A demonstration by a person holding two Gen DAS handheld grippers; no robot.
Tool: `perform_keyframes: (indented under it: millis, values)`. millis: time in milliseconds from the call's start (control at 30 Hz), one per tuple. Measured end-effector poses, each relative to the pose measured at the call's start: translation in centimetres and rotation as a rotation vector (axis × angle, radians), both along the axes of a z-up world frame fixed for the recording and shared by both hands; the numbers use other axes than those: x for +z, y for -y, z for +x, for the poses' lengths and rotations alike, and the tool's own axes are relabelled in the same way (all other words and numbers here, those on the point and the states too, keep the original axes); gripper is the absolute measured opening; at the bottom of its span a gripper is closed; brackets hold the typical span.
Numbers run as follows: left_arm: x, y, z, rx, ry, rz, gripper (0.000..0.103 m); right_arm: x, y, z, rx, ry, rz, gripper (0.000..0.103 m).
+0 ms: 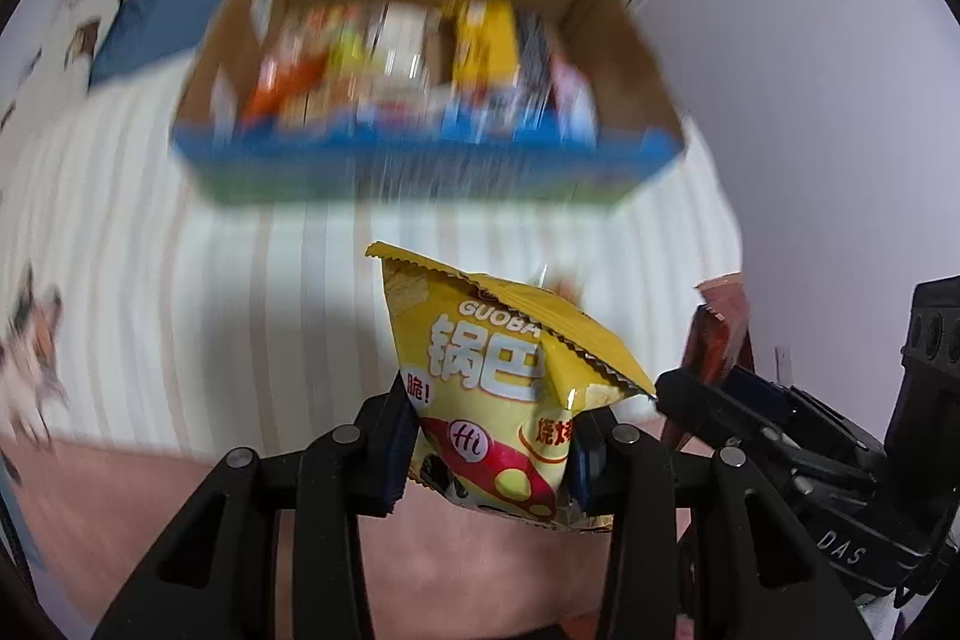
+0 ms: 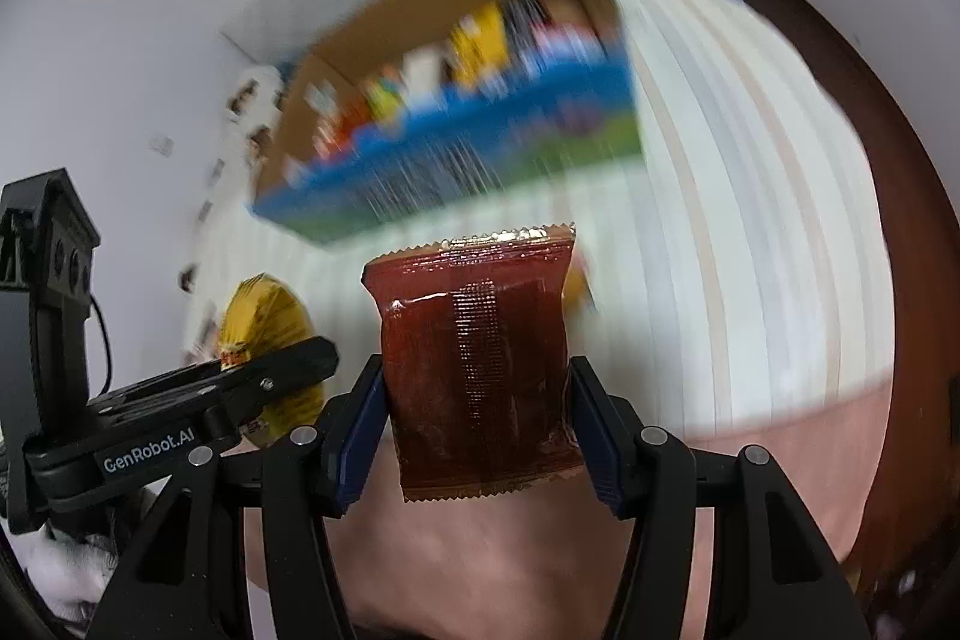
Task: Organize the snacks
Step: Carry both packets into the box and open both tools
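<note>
My left gripper (image 1: 489,451) is shut on a yellow Guoba snack bag (image 1: 498,376) and holds it upright above the striped bed. My right gripper (image 2: 477,418) is shut on a dark red snack packet (image 2: 477,364). An open cardboard box (image 1: 420,160) with a blue front, holding several snack packs, sits on the bed ahead of both grippers; it also shows in the right wrist view (image 2: 456,160). The right gripper (image 1: 780,430) and its red packet (image 1: 720,334) show at the right of the left view. The yellow bag (image 2: 264,316) shows at the left of the right view. Both views are motion-blurred.
The bed has a white striped cover (image 1: 180,280) with a pink lower edge (image 1: 150,490). A blue pillow (image 1: 168,16) lies behind the box at left. White walls (image 1: 810,100) stand behind and to the right. A dark wooden bed frame (image 2: 900,280) runs along the right.
</note>
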State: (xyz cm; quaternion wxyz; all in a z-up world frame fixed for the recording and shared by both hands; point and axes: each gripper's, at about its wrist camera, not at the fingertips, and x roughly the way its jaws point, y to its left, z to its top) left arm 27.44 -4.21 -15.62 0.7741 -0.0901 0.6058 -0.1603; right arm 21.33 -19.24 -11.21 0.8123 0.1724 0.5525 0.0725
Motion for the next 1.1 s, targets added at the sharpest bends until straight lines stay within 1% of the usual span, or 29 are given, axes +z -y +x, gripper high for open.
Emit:
perform_keyframes:
  millis: [100, 167, 200, 300, 400, 467, 567, 667, 767, 867, 933, 967, 1000, 1067, 1100]
  values:
    - [2.2, 0.3, 3.8, -0.01, 0.025, 0.002, 0.038, 2.4, 0.1, 4.3, 0.024, 0.034, -0.006, 0.061]
    - [3.5, 0.4, 7.3, -0.013, 0.044, 0.019, 0.038, 3.4, 0.4, 7.5, 0.032, 0.053, -0.032, 0.061]
    - [3.8, 0.5, 8.9, -0.013, 0.045, 0.028, 0.038, 4.0, 0.7, 9.5, 0.034, 0.056, -0.049, 0.061]
    - [3.5, 0.9, 13.9, -0.012, 0.022, 0.062, 0.038, 4.1, 1.3, 14.7, 0.035, 0.033, -0.082, 0.061]
    - [2.0, 1.3, 18.9, -0.016, -0.036, 0.09, 0.038, 3.0, 2.2, 20.0, 0.031, -0.012, -0.117, 0.061]
    - [0.4, 1.6, 22.4, -0.014, -0.078, 0.118, 0.038, 2.2, 2.7, 23.4, 0.029, -0.043, -0.146, 0.061]
    - [-1.9, 1.7, 26.3, -0.009, -0.124, 0.154, 0.038, 0.8, 3.4, 27.4, 0.02, -0.084, -0.184, 0.061]
    - [-4.4, 1.8, 28.9, -0.01, -0.169, 0.179, 0.038, -0.8, 3.8, 29.9, 0.013, -0.122, -0.198, 0.061]
    - [-5.6, 2.1, 30.1, -0.011, -0.182, 0.2, 0.038, -2.5, 4.3, 32.1, 0.005, -0.153, -0.211, 0.061]
    - [-6.9, 2.5, 31.1, -0.017, -0.201, 0.2, 0.038, -4.0, 4.7, 34.0, -0.006, -0.177, -0.211, 0.061]
    - [-7.5, 2.5, 31.6, -0.015, -0.21, 0.205, 0.039, -4.7, 5.1, 34.2, -0.017, -0.204, -0.212, 0.064]
    - [-8.0, 2.4, 32.0, -0.004, -0.224, 0.209, 0.039, -5.0, 5.6, 33.5, -0.021, -0.217, -0.2, 0.066]
    - [-8.1, 2.3, 32.3, 0.007, -0.234, 0.197, 0.043, -5.3, 6.0, 33.4, -0.025, -0.233, -0.184, 0.069]
    - [-8.3, 2.0, 32.7, 0.021, -0.23, 0.184, 0.056, -5.7, 6.0, 33.6, -0.024, -0.245, -0.177, 0.078]
    - [-8.3, 1.9, 32.7, 0.022, -0.22, 0.193, 0.07, -5.9, 5.6, 33.7, -0.021, -0.245, -0.185, 0.08]
